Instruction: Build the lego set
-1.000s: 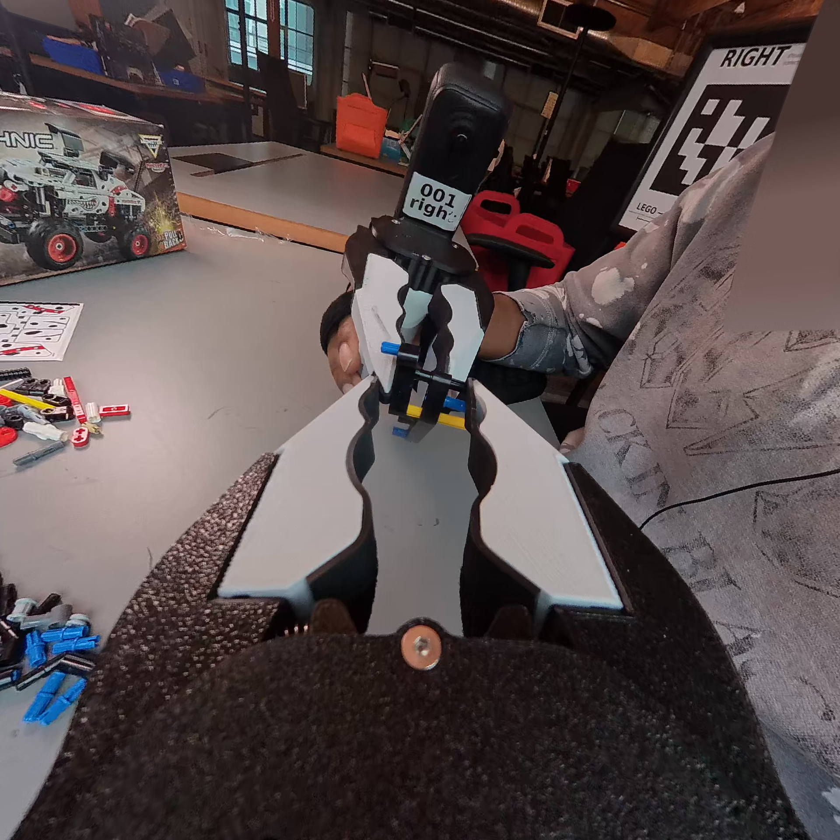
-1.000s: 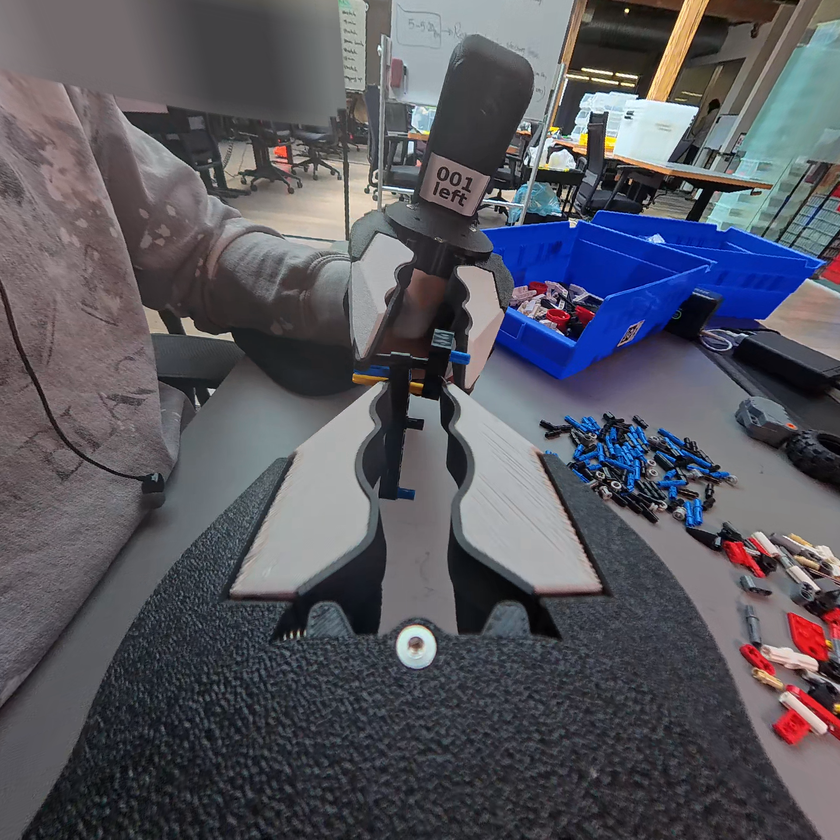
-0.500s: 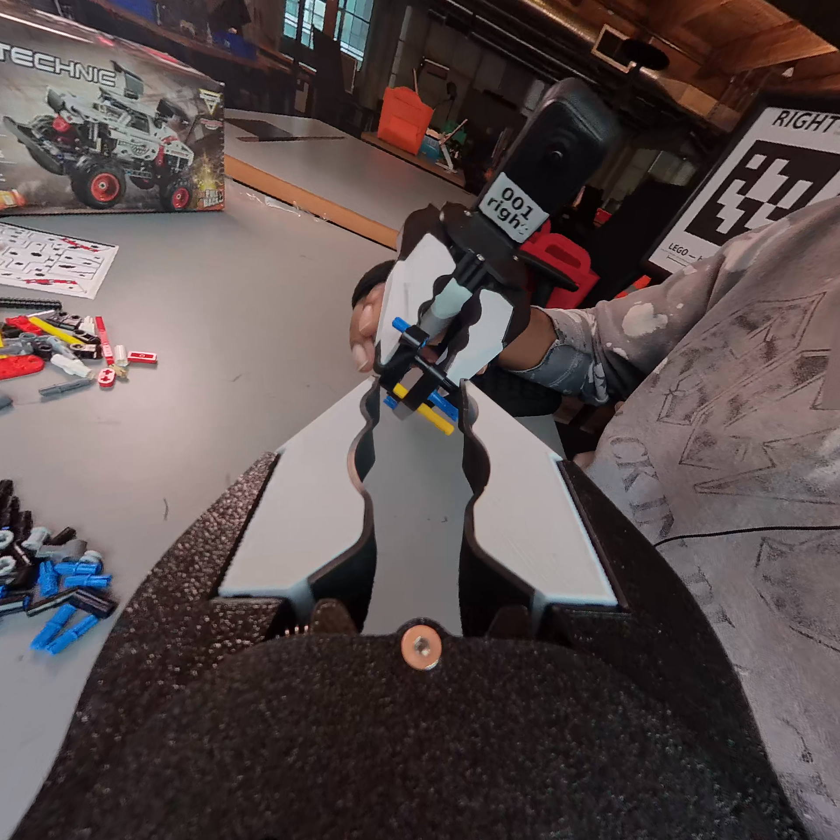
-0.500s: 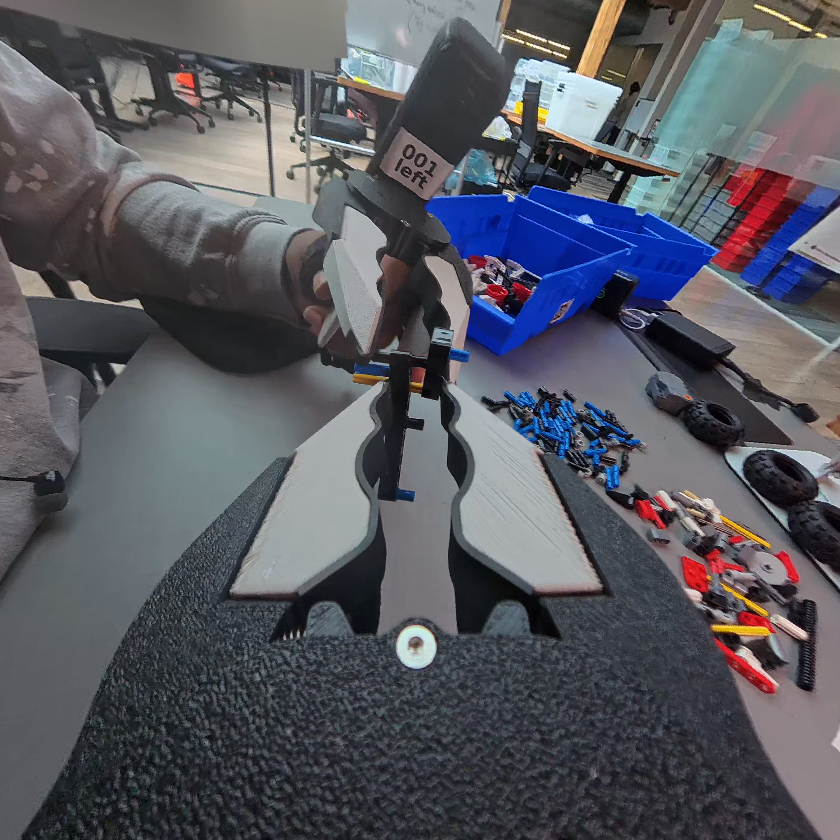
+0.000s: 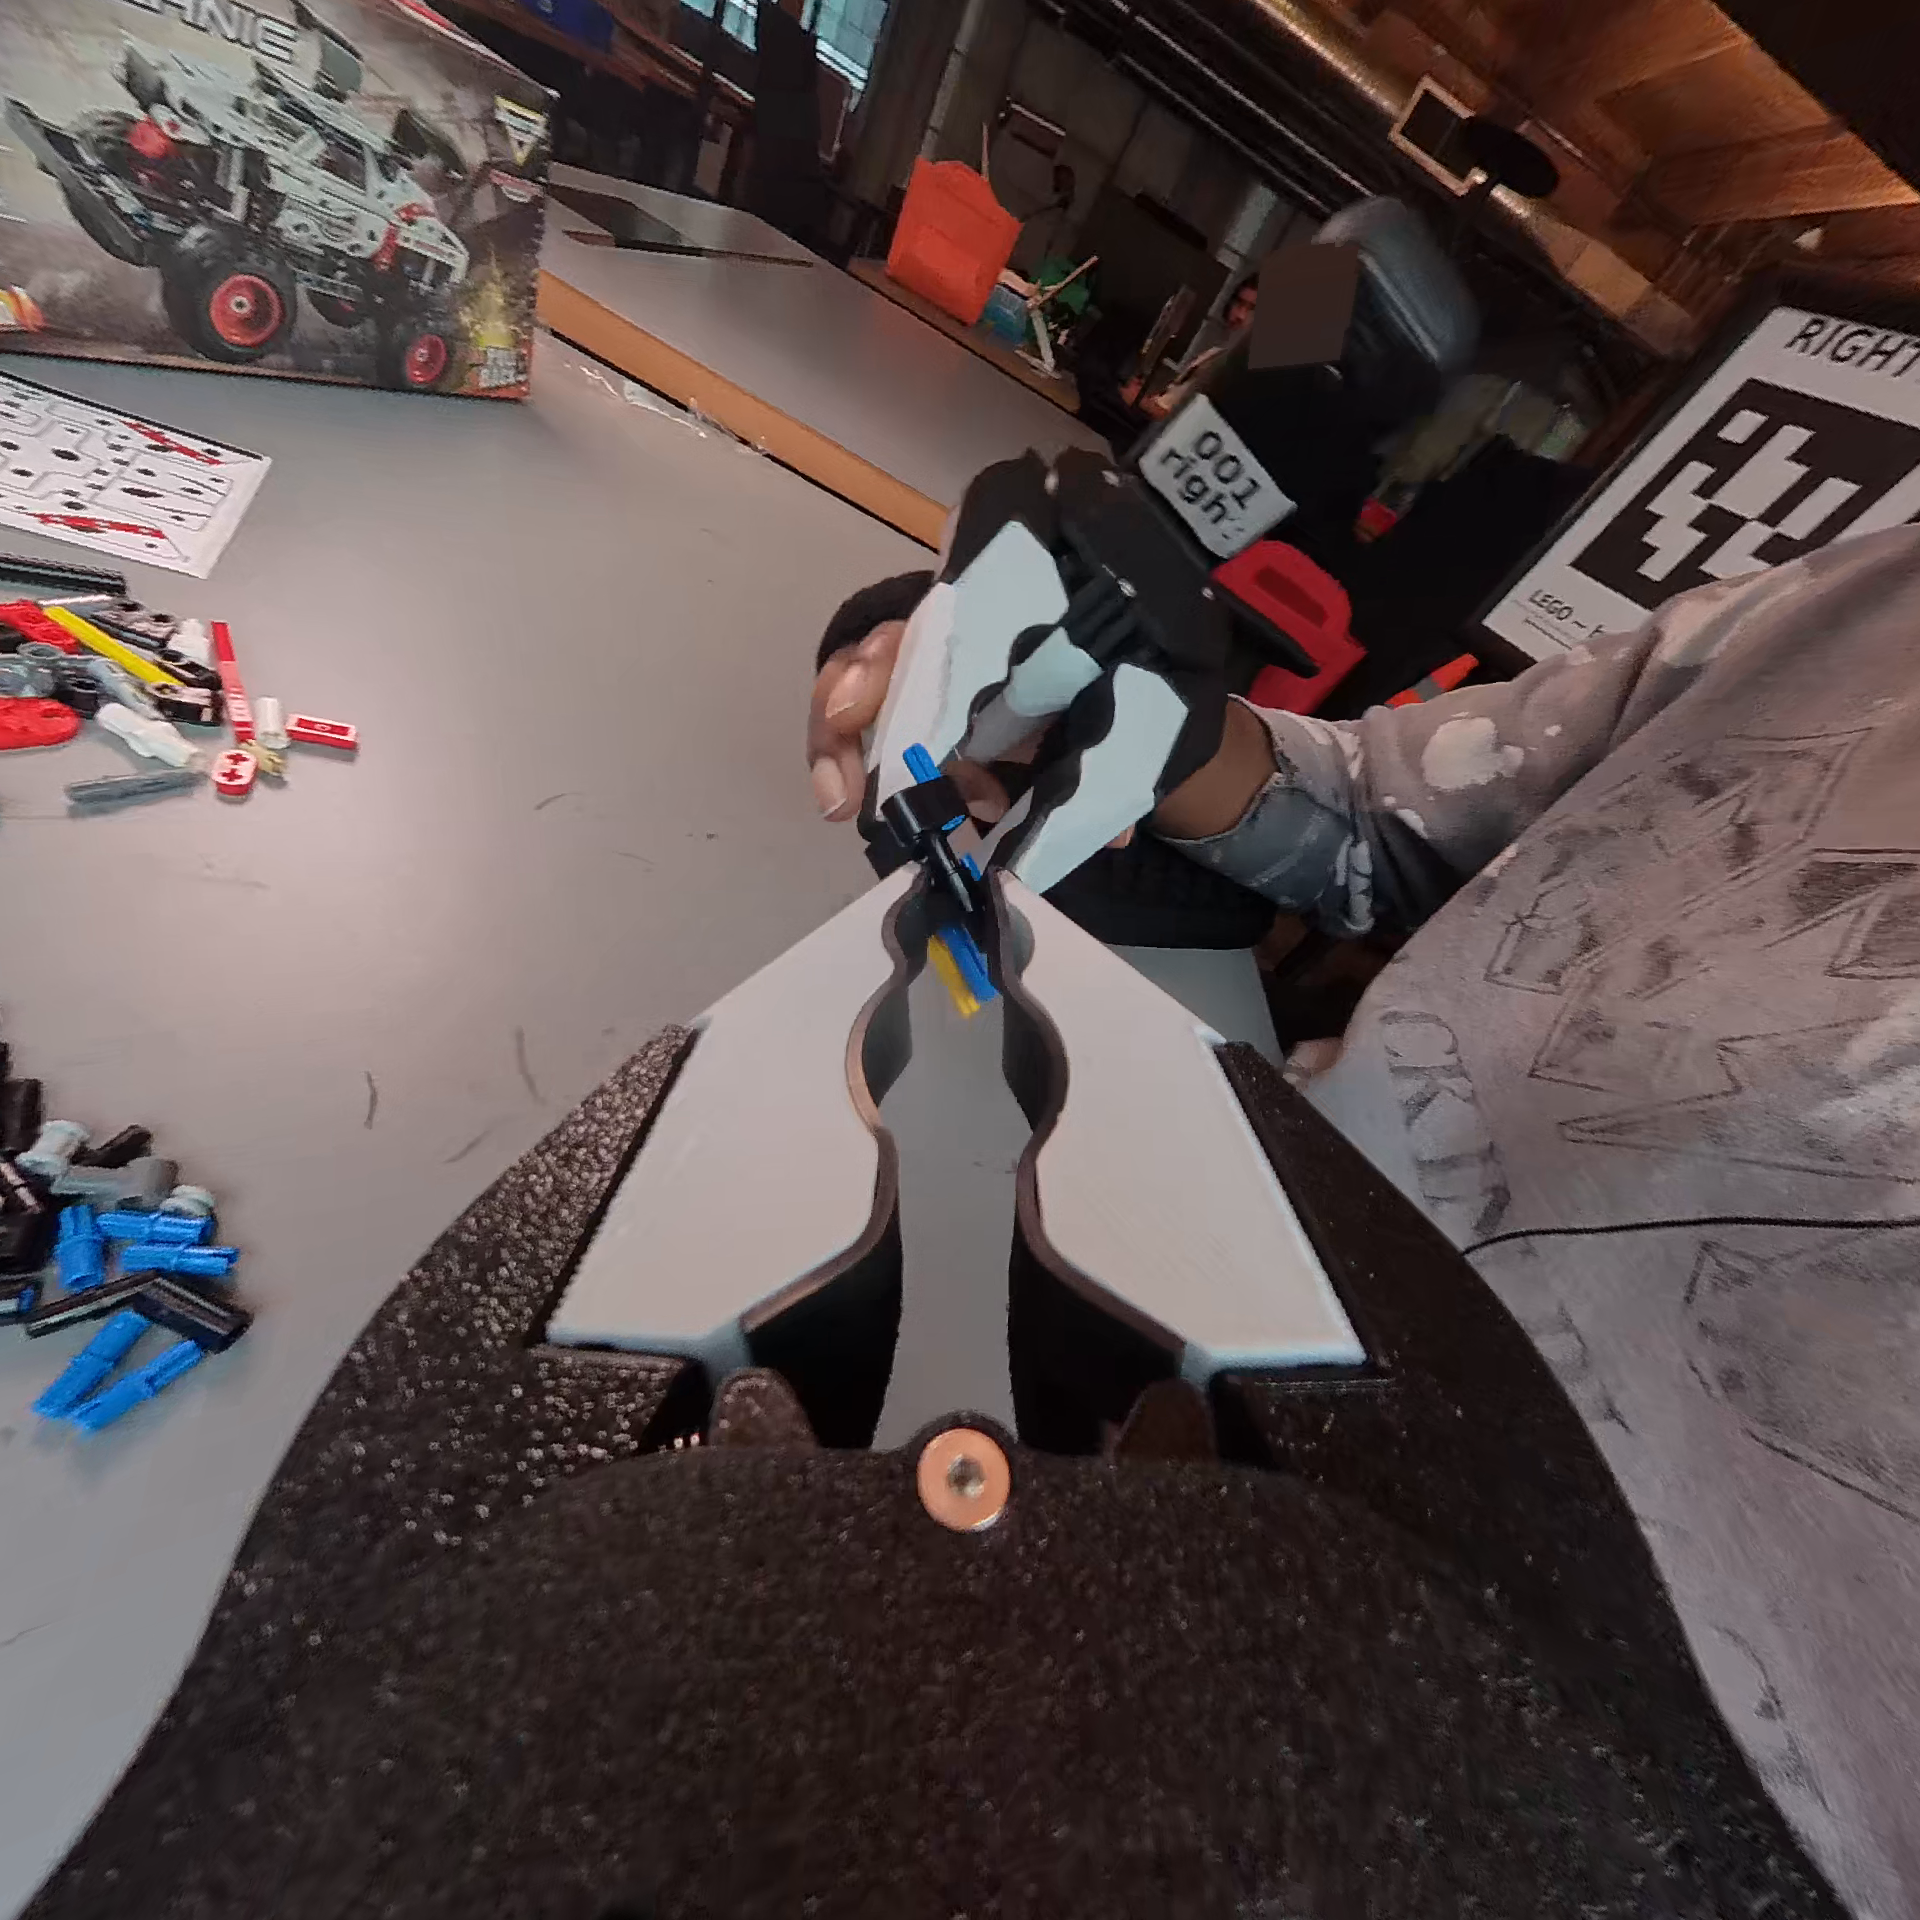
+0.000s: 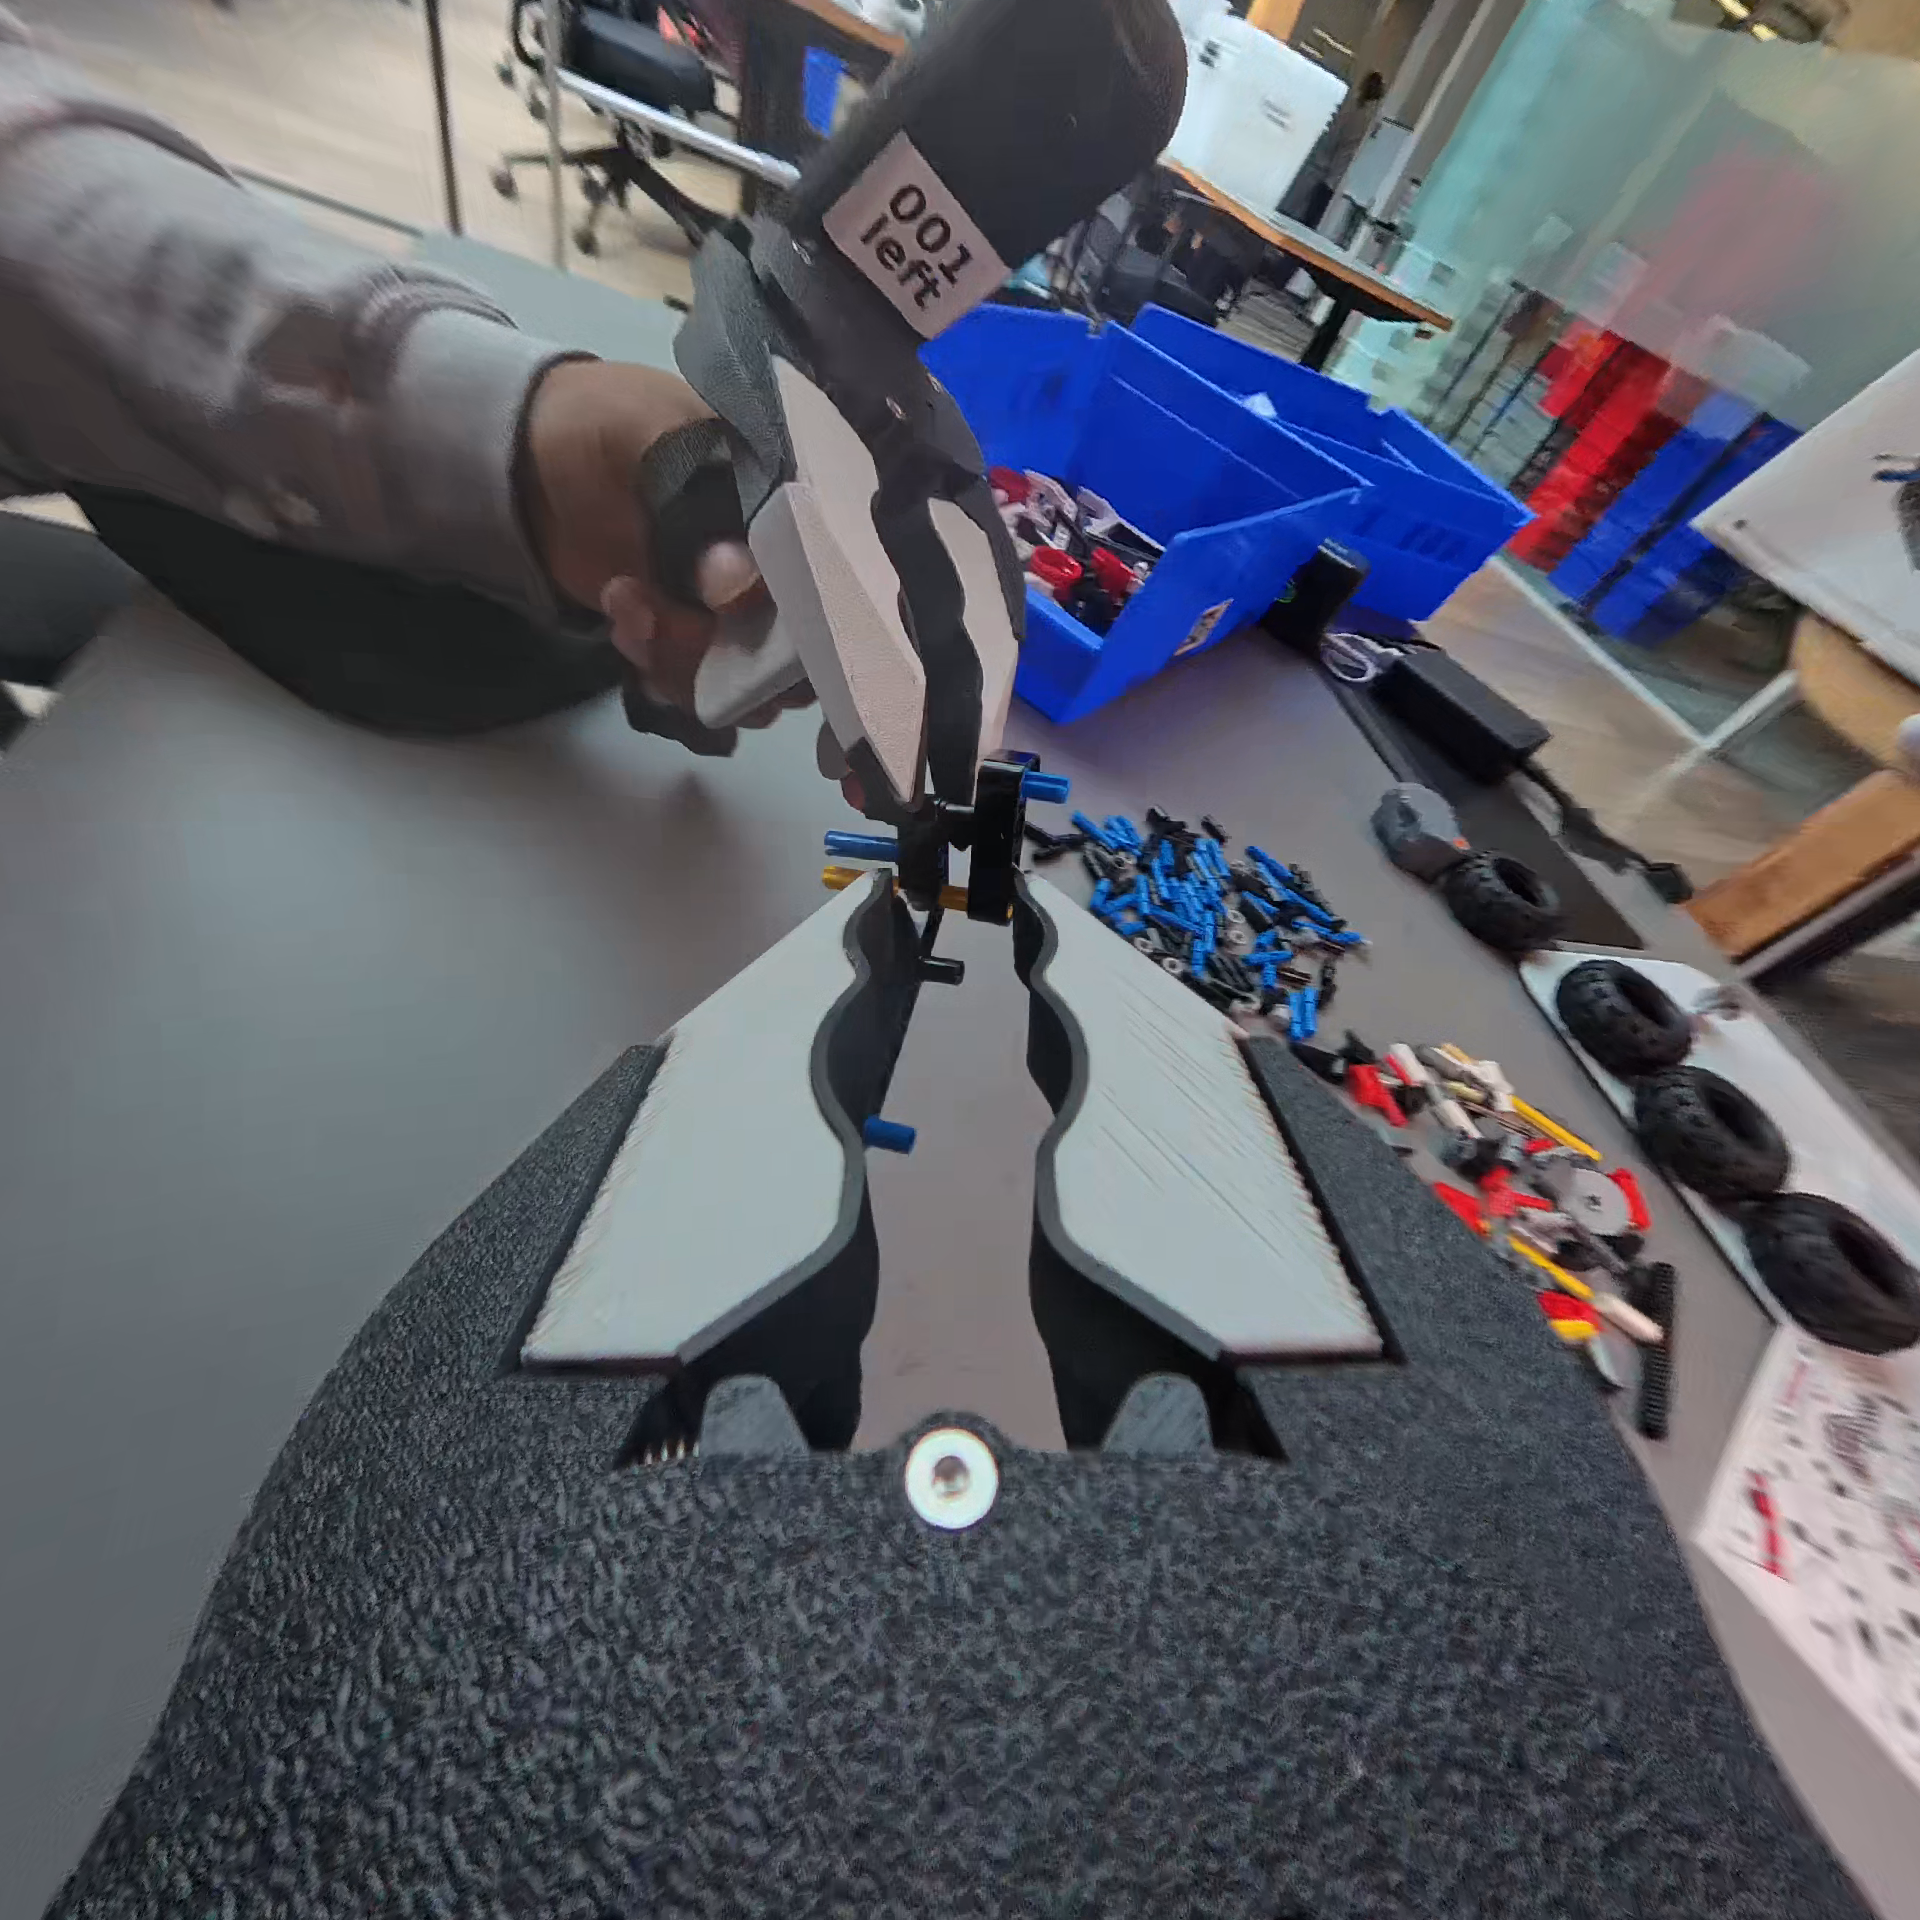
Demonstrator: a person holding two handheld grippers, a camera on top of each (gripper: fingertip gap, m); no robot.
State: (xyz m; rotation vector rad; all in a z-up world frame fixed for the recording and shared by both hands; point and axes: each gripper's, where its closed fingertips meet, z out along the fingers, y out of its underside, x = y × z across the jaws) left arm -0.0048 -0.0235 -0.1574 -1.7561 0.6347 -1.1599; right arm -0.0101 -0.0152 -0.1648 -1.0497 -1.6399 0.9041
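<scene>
Most of the build looks undone: four black rubber tyres [image 6: 1709, 1132] at right and a heap of loose blue and black pins [image 6: 1205, 914] at centre lie unused. Both tools, left gripper [image 5: 948, 914] and right gripper [image 6: 951, 909], pinch one small black-beamed sub-assembly with blue pins and yellow axle [image 6: 961, 852], mid-frame above the table.
</scene>
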